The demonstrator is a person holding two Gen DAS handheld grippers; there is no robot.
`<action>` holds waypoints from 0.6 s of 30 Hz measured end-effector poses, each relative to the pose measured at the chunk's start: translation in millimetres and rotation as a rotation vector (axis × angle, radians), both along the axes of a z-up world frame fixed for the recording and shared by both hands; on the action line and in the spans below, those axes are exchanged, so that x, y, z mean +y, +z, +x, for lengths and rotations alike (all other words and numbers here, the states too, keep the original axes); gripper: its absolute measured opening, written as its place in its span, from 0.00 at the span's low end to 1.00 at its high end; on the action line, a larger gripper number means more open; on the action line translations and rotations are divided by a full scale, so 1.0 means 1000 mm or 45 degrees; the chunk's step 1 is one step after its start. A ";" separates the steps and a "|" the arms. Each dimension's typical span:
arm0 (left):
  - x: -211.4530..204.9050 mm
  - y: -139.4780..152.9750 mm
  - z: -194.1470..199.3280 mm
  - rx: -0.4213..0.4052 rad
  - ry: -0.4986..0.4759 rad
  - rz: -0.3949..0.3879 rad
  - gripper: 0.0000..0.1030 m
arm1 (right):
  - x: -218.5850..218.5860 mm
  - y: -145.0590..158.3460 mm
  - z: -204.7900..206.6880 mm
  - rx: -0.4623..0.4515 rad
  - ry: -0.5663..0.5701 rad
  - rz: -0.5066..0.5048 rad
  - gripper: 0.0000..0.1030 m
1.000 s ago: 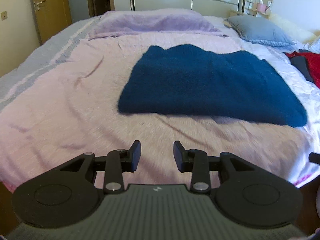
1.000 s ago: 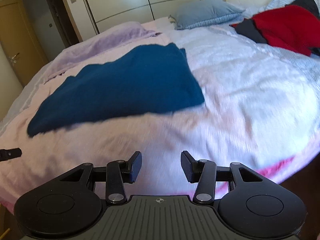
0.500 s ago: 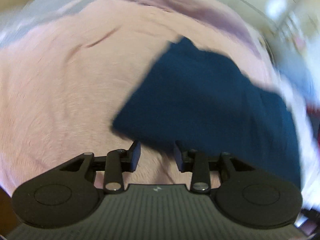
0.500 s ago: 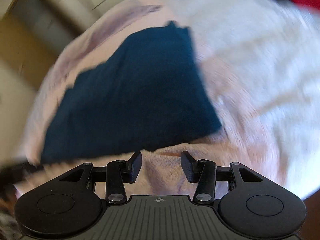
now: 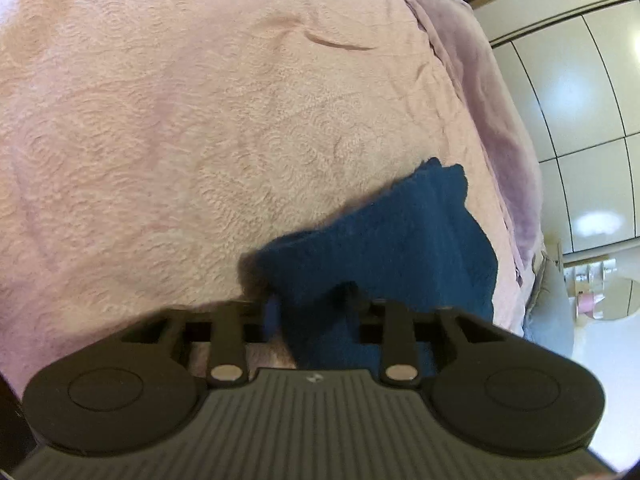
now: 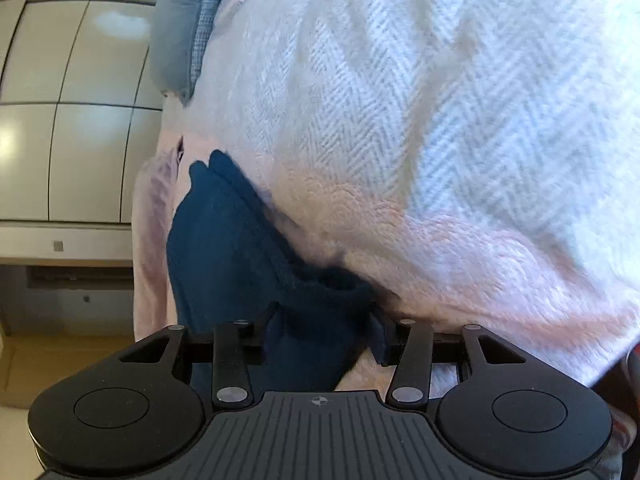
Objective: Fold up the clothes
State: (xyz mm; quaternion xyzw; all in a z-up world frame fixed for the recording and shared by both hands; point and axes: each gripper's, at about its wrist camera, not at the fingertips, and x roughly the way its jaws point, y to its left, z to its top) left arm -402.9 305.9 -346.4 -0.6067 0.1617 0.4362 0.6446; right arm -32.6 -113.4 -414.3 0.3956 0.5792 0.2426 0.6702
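Blue sweater (image 5: pixel 400 248) flat, lengthwise toward wardrobe (image 5: pixel 580 128)

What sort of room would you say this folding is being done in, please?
Most likely a bedroom: the dark blue garment lies on a bed with a pink cover, a blue-grey pillow sits at its far end, and a panelled wardrobe stands behind.

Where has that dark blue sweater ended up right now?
The blue sweater lies on the pink bedspread, its near corners between the closing jaws of the left gripper and right gripper.
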 end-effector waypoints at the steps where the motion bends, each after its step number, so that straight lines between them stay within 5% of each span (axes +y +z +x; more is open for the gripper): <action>1: 0.003 0.002 0.003 0.025 -0.038 0.022 0.08 | -0.001 0.001 0.000 -0.005 0.002 -0.002 0.18; 2: 0.005 0.004 0.004 0.036 -0.063 0.041 0.07 | -0.001 0.002 0.000 -0.009 0.004 -0.004 0.10; 6: 0.015 0.022 0.004 0.090 -0.168 0.131 0.07 | -0.006 0.017 -0.010 -0.033 -0.005 -0.020 0.07; 14: 0.072 0.072 0.008 0.214 -0.404 0.347 0.07 | -0.012 0.051 -0.094 0.204 -0.069 -0.046 0.07; 17: 0.098 0.063 0.022 0.289 -0.542 0.319 0.09 | -0.002 0.048 -0.115 0.304 -0.005 -0.059 0.10; 18: 0.101 0.057 0.026 0.325 -0.581 0.289 0.10 | 0.005 0.047 -0.111 0.322 0.046 -0.096 0.24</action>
